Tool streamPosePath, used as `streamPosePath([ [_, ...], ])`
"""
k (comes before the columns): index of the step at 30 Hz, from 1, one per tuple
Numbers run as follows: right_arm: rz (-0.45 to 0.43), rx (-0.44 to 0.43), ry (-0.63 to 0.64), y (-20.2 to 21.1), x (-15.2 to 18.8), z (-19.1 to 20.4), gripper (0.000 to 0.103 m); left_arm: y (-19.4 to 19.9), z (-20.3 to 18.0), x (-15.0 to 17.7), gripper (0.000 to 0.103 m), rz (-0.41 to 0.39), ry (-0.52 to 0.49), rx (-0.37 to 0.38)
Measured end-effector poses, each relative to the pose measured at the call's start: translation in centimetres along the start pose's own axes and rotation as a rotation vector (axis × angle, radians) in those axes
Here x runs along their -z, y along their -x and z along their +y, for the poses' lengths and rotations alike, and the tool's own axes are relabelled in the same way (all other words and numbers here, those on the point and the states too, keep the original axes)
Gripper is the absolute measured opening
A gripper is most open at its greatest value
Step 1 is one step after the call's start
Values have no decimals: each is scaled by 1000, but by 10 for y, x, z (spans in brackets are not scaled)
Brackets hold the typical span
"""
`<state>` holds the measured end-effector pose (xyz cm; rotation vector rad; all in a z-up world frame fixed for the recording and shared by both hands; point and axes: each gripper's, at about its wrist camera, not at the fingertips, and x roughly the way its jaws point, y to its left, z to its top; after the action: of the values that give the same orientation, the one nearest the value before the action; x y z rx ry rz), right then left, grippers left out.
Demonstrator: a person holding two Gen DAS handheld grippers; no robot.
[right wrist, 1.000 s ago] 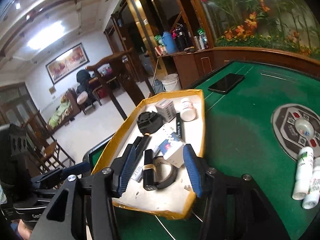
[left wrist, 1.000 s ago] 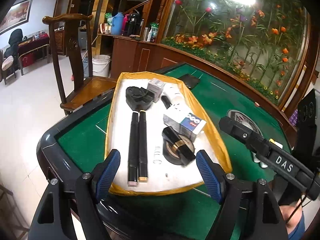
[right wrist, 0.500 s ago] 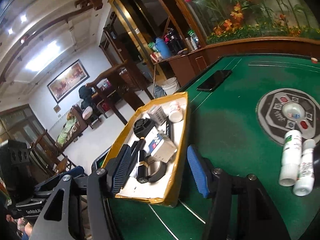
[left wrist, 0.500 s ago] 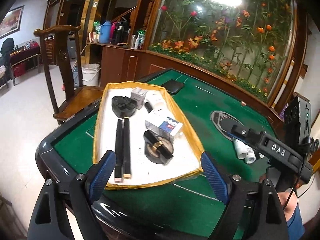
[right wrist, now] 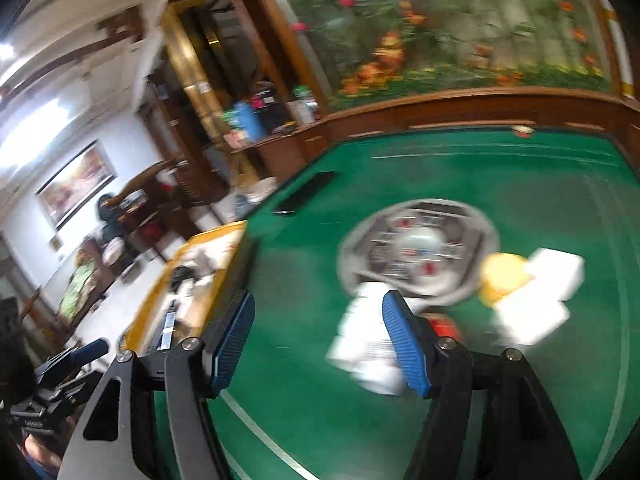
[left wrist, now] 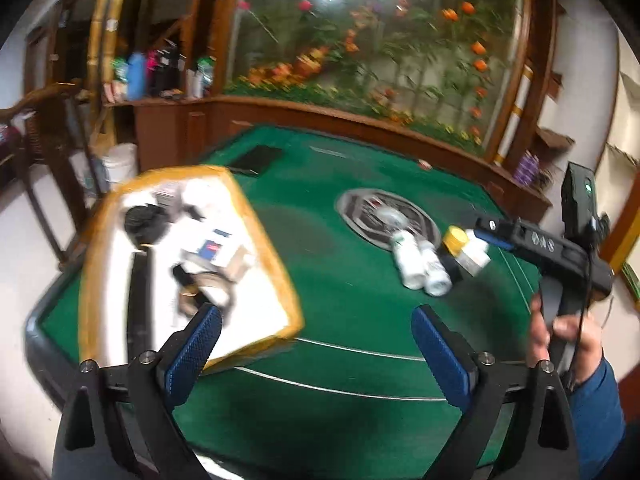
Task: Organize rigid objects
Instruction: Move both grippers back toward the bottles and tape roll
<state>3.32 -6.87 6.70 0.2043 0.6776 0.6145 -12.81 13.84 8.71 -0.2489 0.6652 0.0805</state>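
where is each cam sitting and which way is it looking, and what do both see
Left wrist: rides the left tool, looking down over the green table at the yellow-rimmed tray; the right tool and the hand holding it show at right.
Right wrist: rides the right tool, facing the white bottles and round centre panel; the left tool shows at lower left.
Shared: table, tray, bottles, panel, black phone.

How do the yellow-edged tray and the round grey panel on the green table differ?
The tray is angular with a raised yellow rim; the panel is round and looks flush with the felt. The tray holds several items, blurred here; the panel carries only its own red-marked buttons. Both sit on the green table.
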Motion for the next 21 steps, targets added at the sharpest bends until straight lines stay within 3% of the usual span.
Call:
streamPosePath([
  [2,2,39,-99,4,-1,-25,66,-16,-13,-3,98,47,-26,31],
  [5,18,-7,-233,5,2,-50,66,-45,-27,-8,98,107,-50,26],
  [9,46,34,-262,2,2,-59,66,-77,-46,-16,98,176,-43,67],
  [15,70,12,-341,3,6,-73,66,-129,-79,-51,96,267,-93,56],
  [21,97,19,-397,-2,7,-83,66,-189,-94,-66,78,373,-118,61],
])
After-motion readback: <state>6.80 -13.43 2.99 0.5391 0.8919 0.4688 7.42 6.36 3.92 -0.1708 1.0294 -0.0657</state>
